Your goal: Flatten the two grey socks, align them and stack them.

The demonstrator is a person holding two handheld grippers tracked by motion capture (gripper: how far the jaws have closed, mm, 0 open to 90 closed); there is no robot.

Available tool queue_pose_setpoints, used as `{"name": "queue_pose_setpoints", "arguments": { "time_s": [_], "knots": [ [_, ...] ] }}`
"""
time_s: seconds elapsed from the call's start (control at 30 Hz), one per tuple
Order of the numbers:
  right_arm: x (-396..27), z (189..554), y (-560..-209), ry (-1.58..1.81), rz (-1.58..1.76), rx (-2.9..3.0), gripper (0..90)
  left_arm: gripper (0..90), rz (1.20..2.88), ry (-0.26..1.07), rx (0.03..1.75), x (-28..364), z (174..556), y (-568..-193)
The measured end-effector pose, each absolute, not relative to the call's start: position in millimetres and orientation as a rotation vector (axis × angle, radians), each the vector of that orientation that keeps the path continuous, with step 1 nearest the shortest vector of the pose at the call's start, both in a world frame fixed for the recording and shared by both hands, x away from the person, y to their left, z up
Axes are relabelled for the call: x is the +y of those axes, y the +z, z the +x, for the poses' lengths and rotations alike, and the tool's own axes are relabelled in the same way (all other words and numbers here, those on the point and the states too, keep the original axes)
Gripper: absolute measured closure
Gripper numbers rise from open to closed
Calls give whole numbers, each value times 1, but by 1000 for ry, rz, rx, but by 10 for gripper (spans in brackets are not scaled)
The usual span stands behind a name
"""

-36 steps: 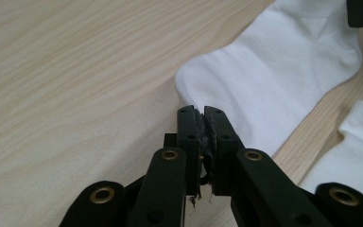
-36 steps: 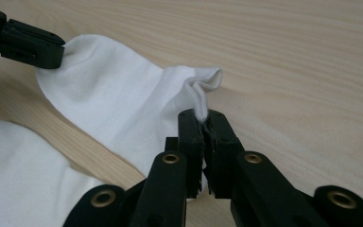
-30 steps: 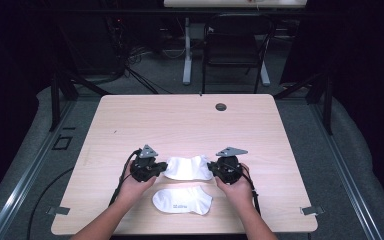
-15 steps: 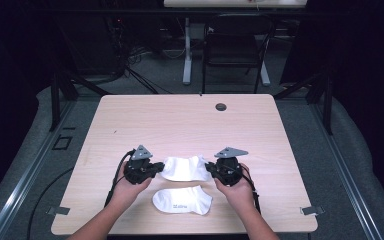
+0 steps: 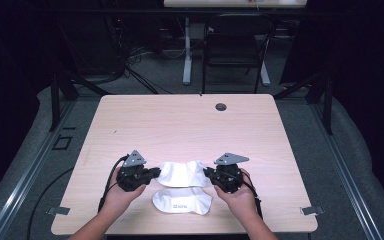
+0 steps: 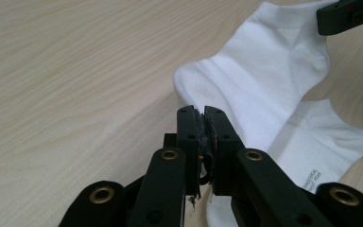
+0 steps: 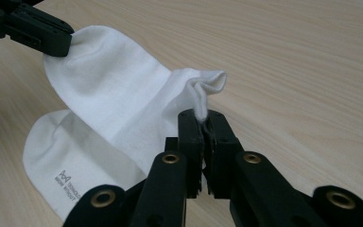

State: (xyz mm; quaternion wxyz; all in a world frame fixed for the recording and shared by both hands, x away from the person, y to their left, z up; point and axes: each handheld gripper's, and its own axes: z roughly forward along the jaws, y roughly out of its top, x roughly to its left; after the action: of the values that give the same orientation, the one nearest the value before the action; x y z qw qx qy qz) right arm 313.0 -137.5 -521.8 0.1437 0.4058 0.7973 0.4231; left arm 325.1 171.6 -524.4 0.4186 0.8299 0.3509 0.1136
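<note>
Here, a white ankle-length cotton sock (image 5: 182,172) is stretched between the two tools, near the front edge of the pale wood-grain counter (image 5: 190,125). Left hand-held gripper (image 5: 155,173): jaws clenched on one end of this sock; in the left gripper view the black jaws meet tightly with a sliver of white fabric (image 6: 260,71) pinched at the tips, and the sock runs away up and to the right toward the other tool's jaw at the top right corner. Right hand-held gripper (image 5: 208,173): also clamped, on the opposite end; in the right gripper view a small bunched fold of the sock (image 7: 123,90) stands up out of the closed jaw tips, and the cloth spreads off to the upper left, where the left tool's black jaw bites its far end. The two grippers face each other, the held sock spanning the gap between them, sagging a little in the middle. A second white sock with small grey printed lettering (image 5: 182,200) lies flat on the counter just on the person's side of the held one, partly under it in both gripper views, touched by neither tool. A small dark round grommet (image 5: 221,106) sits well apart, near the far edge of the counter.
</note>
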Motion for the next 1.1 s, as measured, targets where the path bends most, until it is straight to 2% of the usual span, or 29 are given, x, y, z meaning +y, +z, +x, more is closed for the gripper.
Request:
{"name": "queue_pose_setpoints", "arguments": {
  "time_s": [1.1],
  "knots": [
    [-137,260,-531,1219,1108,2420,864,852,2087,192,873,187,271,-542]
  ]
}}
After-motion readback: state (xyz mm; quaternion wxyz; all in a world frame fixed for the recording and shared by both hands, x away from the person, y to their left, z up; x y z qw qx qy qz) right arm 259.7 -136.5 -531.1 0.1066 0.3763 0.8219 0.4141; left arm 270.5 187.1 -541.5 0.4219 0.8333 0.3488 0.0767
